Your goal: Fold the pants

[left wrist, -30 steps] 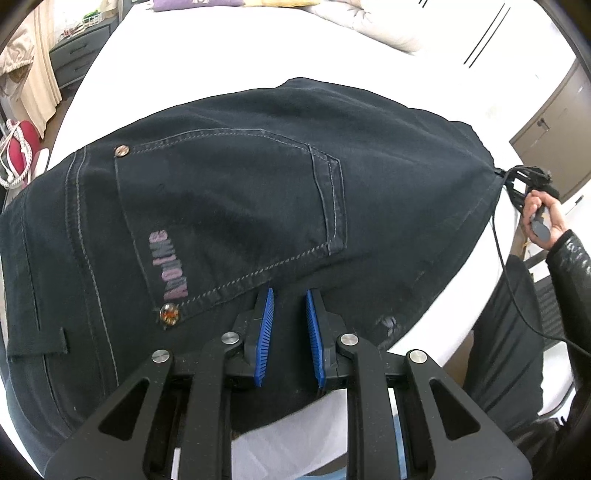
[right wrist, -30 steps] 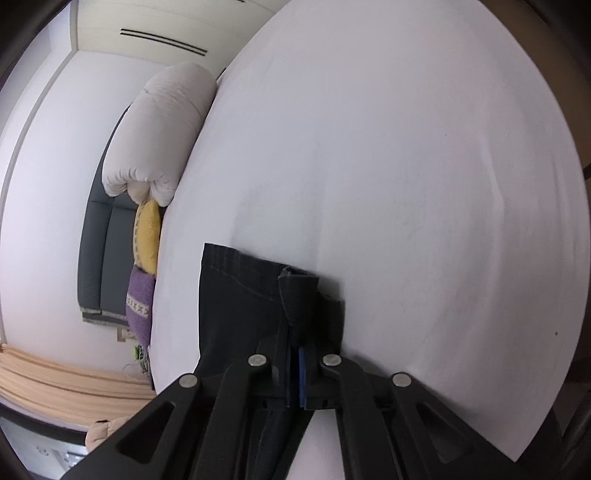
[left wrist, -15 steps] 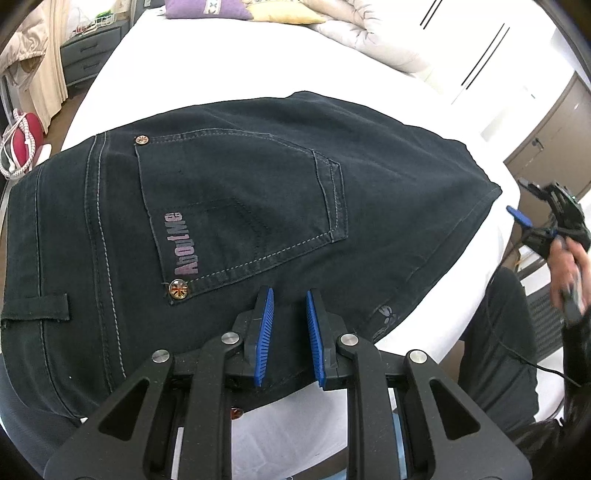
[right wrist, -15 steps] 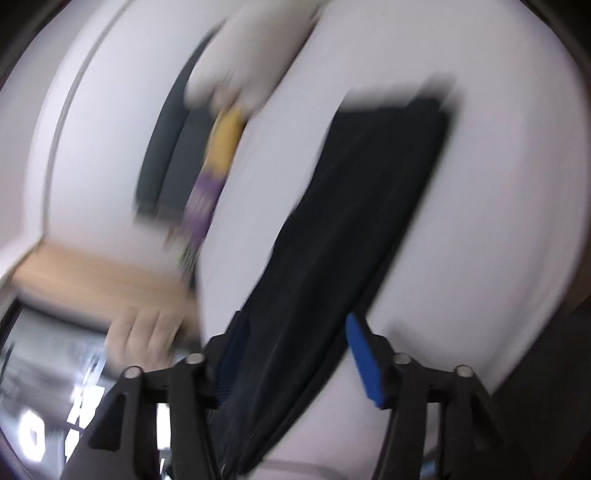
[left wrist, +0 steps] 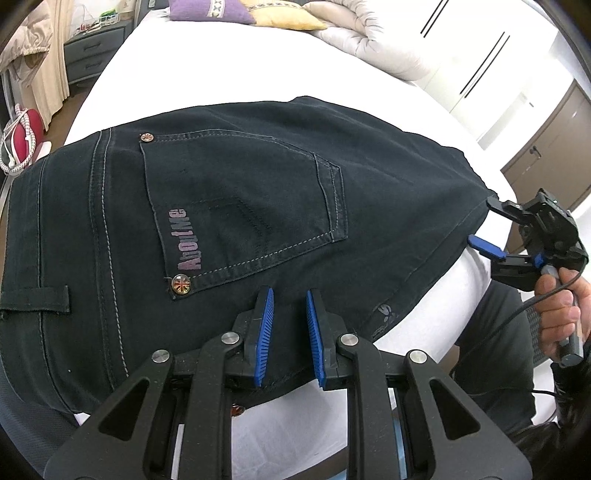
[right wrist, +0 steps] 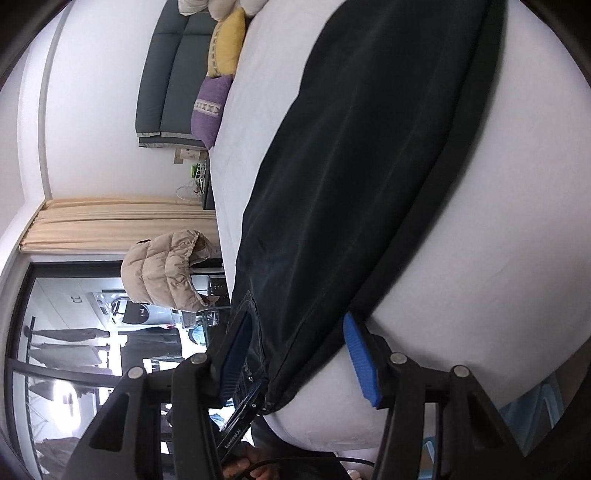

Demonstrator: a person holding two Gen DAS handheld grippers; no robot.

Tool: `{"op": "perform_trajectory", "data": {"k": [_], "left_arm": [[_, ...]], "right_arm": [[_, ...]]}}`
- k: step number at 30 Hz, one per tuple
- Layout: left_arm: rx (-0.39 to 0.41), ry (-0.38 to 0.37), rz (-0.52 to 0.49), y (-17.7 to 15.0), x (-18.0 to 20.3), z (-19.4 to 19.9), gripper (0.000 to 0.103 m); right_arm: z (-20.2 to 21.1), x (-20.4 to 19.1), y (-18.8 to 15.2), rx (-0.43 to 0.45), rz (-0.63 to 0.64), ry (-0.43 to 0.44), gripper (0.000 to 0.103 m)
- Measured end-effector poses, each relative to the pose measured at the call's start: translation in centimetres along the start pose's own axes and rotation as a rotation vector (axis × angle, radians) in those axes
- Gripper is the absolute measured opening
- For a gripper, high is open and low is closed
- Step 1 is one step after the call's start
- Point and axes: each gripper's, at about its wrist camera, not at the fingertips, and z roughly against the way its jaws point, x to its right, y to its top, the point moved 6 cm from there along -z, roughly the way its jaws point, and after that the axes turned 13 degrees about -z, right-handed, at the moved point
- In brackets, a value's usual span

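Dark denim pants [left wrist: 258, 206] lie folded on the white bed [left wrist: 221, 66], back pocket up with pink lettering. My left gripper [left wrist: 290, 306] is open and empty, its blue pads just above the pants' near edge. My right gripper [right wrist: 295, 343] is open and empty, its jaws wide apart either side of the pants' [right wrist: 351, 166] near corner. The right gripper also shows in the left wrist view [left wrist: 506, 236], off the pants' right edge, held in a hand.
Purple and yellow pillows [left wrist: 210, 14] and a rolled white duvet [left wrist: 369, 48] lie at the bed's head. A grey nightstand [left wrist: 92, 55] and a red bag [left wrist: 22, 136] stand left of the bed. Brown cabinets [left wrist: 546, 147] are to the right.
My right gripper has let go of the pants' fabric, opened wide and drawn back to the pants' near corner. My left gripper has pulled back slightly and stays open.
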Motion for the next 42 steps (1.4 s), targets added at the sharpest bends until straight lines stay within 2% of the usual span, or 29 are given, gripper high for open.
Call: {"op": "perform_trajectory", "data": {"k": [3,6,7,8,10,11,18,22,24,26,27,28,29,32,34,36,37,38,39,42], "left_arm": [[0.000,0.001,0.000,0.0,0.0,0.0,0.018],[-0.001,0.001,-0.001,-0.1,0.0,0.0,0.018],[-0.002,0.001,-0.002,0.0,0.0,0.0,0.018],[-0.003,0.002,-0.002,0.0,-0.1,0.0,0.018],[-0.004,0.005,-0.005,0.1,0.0,0.0,0.018],[-0.006,0.006,-0.007,0.1,0.0,0.0,0.018],[-0.026,0.002,-0.016,0.8,0.3,-0.3,0.018],[-0.025,-0.001,-0.010,1.0,0.3,-0.4,0.018],[-0.022,-0.002,-0.006,1.0,0.2,-0.4,0.018],[-0.022,-0.003,-0.008,0.9,0.2,-0.4,0.018],[-0.022,-0.005,-0.008,0.8,0.1,-0.5,0.018],[-0.022,-0.007,-0.007,0.9,0.1,-0.5,0.018],[-0.022,-0.008,-0.007,0.8,0.1,-0.5,0.018],[-0.023,-0.009,-0.008,0.8,0.0,-0.5,0.018],[-0.024,-0.010,-0.007,0.9,0.0,-0.5,0.018],[-0.024,-0.011,0.001,0.9,-0.1,-0.3,0.018],[-0.024,-0.012,0.006,1.0,-0.1,-0.1,0.018],[-0.026,-0.008,0.006,1.2,-0.1,0.1,0.018],[-0.026,-0.002,0.003,1.6,0.0,0.4,0.018],[0.014,-0.021,0.022,3.5,0.4,1.1,0.018]], "right_arm": [[-0.5,0.6,0.2,-0.011,-0.022,0.008,0.056],[-0.9,1.0,0.4,-0.011,-0.037,0.013,0.049],[-1.2,0.9,0.5,-0.014,-0.036,0.013,0.044],[-1.5,0.9,0.6,-0.015,-0.033,0.007,0.028],[-1.6,1.2,0.8,-0.014,-0.032,-0.015,0.006],[-1.6,1.7,0.8,-0.012,-0.039,-0.027,0.004],[-0.2,3.4,-0.5,0.007,-0.047,-0.011,0.003],[-0.6,3.1,-0.1,-0.023,-0.024,-0.018,0.003],[-0.6,2.9,0.5,-0.031,-0.029,-0.018,0.007],[0.3,2.6,1.8,0.012,-0.024,-0.002,0.014],[1.0,2.7,2.4,0.047,-0.025,0.005,0.014],[1.6,2.8,3.0,0.075,-0.024,0.004,0.011],[2.2,3.2,3.5,0.093,-0.026,-0.001,0.003],[4.4,5.0,4.7,0.123,-0.105,0.026,0.002],[6.8,6.0,5.6,0.193,-0.144,0.001,0.002],[9.9,6.1,6.8,0.302,-0.164,-0.045,0.004],[11.5,5.2,7.4,0.365,-0.139,-0.065,0.009],[12.2,4.1,7.8,0.386,-0.097,-0.073,0.009],[12.3,2.6,8.0,0.383,-0.050,-0.067,0.009],[8.7,-2.5,7.3,0.237,0.082,-0.006,0.009]]}}
